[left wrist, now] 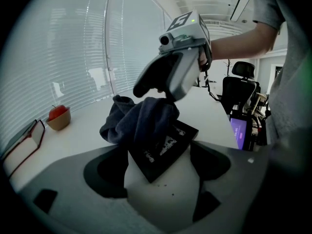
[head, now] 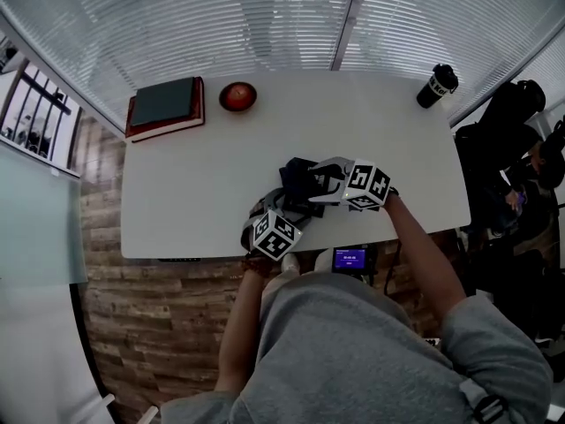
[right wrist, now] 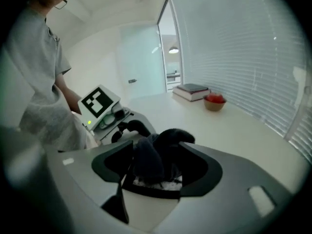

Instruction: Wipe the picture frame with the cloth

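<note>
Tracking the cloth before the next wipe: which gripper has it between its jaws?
The right gripper: the dark cloth sits bunched between its open jaws, whereas the left gripper holds the picture frame by a corner.

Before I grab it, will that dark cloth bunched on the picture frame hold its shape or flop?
Probably floppy: the cloth lies in soft, rounded folds and drapes over the picture frame. It is likely light for its bulk, since the heap stands up loosely. Pulled by one fold, it would probably unfurl and trail rather than lift as one lump.
</note>
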The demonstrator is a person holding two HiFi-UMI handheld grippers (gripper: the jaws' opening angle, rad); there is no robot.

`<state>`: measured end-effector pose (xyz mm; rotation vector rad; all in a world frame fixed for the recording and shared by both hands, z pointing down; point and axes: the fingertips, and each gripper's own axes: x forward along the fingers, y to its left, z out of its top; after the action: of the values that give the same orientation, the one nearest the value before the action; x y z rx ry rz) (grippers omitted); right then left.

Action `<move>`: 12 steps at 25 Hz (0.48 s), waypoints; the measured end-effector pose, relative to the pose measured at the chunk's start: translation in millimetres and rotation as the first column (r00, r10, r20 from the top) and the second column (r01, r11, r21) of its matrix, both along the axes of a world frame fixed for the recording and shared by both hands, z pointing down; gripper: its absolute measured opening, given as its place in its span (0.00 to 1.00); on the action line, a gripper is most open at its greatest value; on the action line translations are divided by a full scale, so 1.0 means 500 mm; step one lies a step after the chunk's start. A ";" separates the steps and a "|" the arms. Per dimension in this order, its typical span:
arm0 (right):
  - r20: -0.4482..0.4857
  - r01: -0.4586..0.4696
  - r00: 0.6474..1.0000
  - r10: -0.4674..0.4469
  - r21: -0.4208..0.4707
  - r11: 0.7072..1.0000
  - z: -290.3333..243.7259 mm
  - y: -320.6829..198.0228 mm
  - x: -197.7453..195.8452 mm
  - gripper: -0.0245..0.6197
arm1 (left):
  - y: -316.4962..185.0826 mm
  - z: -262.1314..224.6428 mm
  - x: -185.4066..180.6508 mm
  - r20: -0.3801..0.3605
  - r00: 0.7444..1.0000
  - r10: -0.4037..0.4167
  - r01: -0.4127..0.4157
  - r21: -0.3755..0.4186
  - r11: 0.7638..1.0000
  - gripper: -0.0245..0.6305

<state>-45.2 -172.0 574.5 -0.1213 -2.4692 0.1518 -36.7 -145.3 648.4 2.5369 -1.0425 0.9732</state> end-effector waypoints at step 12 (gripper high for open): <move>-0.040 -0.249 0.968 0.246 -0.168 0.954 0.078 -0.066 -0.067 0.30 | 0.003 -0.001 0.001 -0.003 1.000 -0.003 0.003 -0.002 1.000 0.65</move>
<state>-78.5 -205.2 613.4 0.1176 -2.4422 0.4727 -36.4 -143.7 647.9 2.5335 -1.0436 0.9691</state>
